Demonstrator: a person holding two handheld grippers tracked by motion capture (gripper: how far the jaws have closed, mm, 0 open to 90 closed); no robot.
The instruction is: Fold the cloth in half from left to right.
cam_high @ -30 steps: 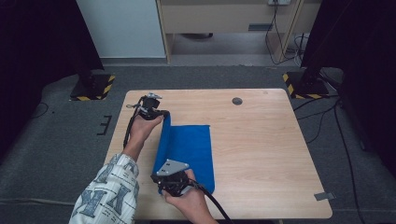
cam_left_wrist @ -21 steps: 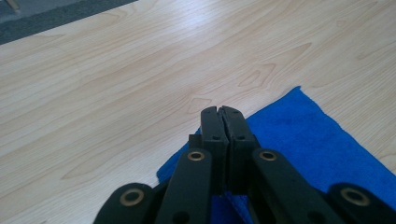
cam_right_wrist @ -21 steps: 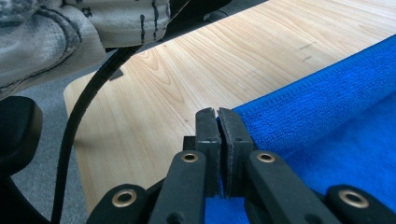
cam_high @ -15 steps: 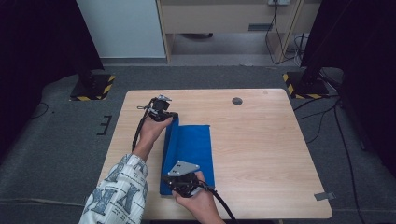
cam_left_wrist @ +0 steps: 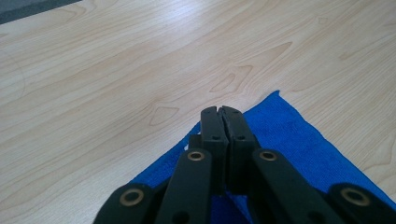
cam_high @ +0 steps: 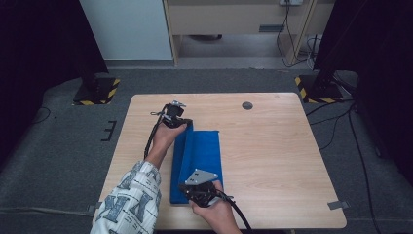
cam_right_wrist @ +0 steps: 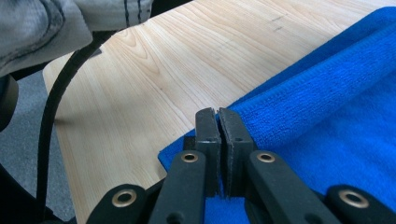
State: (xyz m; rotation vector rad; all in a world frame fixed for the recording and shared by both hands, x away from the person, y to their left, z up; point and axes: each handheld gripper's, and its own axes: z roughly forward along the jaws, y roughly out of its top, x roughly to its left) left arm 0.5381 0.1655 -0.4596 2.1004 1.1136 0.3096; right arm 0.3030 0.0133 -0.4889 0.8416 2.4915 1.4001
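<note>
Blue towel (cam_high: 204, 156) on table (cam_high: 272, 146) — soft, light, limp; left gripper (cam_high: 181, 123) and right gripper (cam_high: 196, 194) clamp its far and near corners — the best holds.

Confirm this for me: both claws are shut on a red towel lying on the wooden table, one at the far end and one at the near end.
Wrong in one respect: the towel is blue, not red, as the high view shows. The rest holds: the left claw grips its far end and the right claw its near end, on the wooden table.
</note>
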